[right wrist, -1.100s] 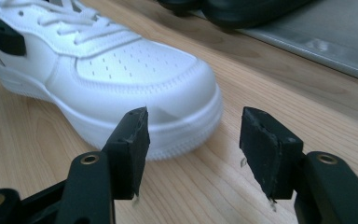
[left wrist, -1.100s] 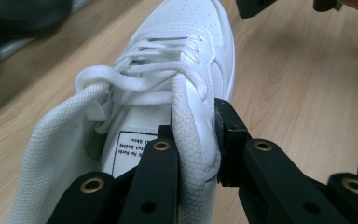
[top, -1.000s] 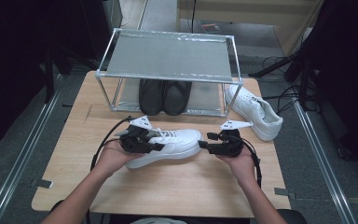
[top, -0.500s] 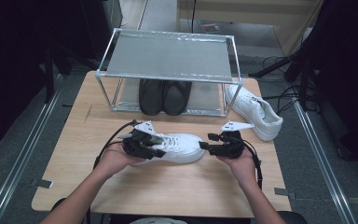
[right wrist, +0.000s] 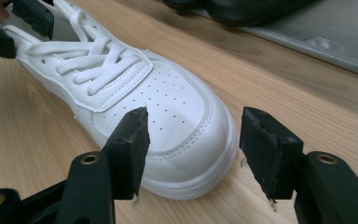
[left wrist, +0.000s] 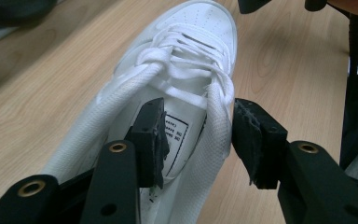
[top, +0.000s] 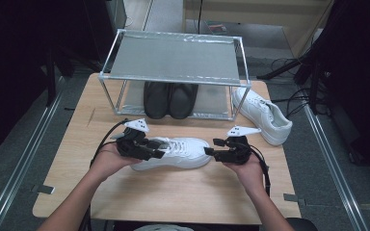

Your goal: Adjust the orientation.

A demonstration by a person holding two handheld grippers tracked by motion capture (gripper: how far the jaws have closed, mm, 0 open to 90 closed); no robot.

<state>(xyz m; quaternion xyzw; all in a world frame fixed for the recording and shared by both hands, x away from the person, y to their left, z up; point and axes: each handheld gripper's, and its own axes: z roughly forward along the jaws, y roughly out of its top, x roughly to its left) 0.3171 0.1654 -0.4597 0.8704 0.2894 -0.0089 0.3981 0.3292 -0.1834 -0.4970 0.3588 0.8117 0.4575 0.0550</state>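
A white sneaker (top: pixel 180 151) lies on its sole at the middle of the wooden table (top: pixel 173 202), toe to the right. My left gripper (top: pixel 155 152) is at its heel end. In the left gripper view the jaws of the left gripper (left wrist: pixel 198 135) have just been opening: one pad sits inside the sneaker (left wrist: pixel 186 56), the other outside its collar wall, and they do not clamp it. My right gripper (top: pixel 211 153) stands open at the toe. In the right gripper view its jaws (right wrist: pixel 193 144) flank the toe cap of the sneaker (right wrist: pixel 168 107) with gaps on both sides.
A metal shoe rack (top: pixel 173 57) stands at the back of the table with a pair of black shoes (top: pixel 169 98) under its shelf. A second white sneaker (top: pixel 262 114) lies at the rack's right end. The table's front strip is bare wood.
The left gripper's jaws have spread off the sneaker's collar and the hand has drawn slightly left. The sneaker, tilted a second ago, now rests flat. The right gripper has not moved.
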